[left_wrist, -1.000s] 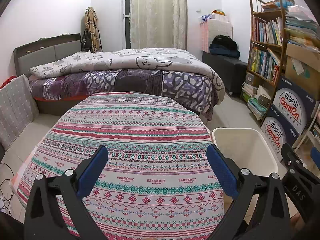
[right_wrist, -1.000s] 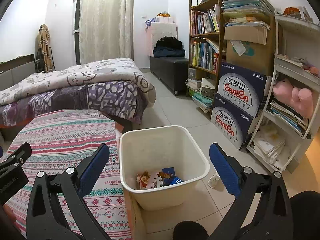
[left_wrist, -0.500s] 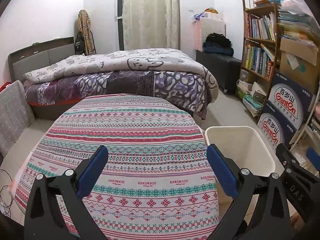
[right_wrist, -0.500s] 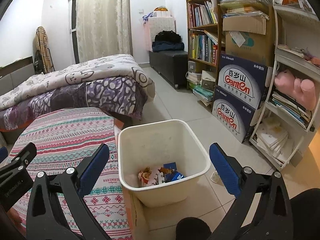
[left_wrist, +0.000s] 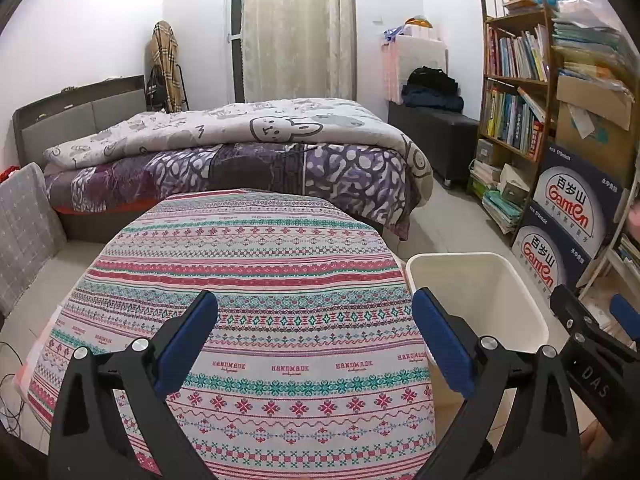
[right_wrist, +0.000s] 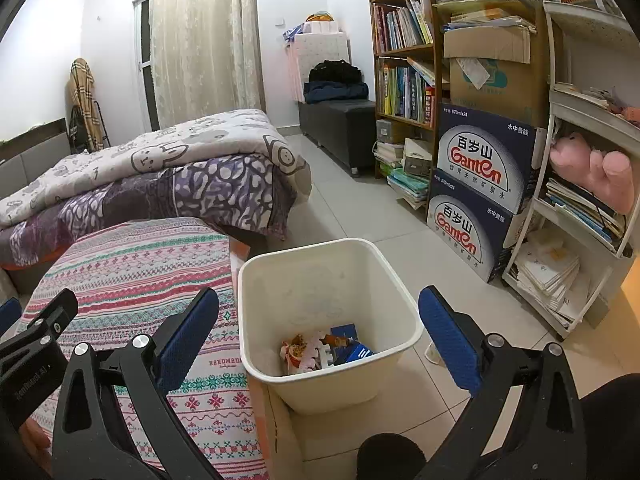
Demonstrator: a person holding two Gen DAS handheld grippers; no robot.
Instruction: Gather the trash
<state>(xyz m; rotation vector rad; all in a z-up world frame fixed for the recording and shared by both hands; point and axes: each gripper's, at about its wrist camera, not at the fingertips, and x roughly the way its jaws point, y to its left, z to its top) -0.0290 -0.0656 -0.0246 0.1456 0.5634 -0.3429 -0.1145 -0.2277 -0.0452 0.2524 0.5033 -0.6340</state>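
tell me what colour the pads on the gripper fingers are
Blue, on black frames. The left gripper pads show best in the left wrist view.

White-walled bedroom, curtained window, quilt-covered bed, wooden bookshelf, pale tiled floor

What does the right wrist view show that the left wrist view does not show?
Only the right wrist view shows the trash lying inside the white bin, and the pink plush toy. Only the left wrist view shows the headboard. Both show the patterned tablecloth, the bed, the bookshelf, and open, empty jaws.
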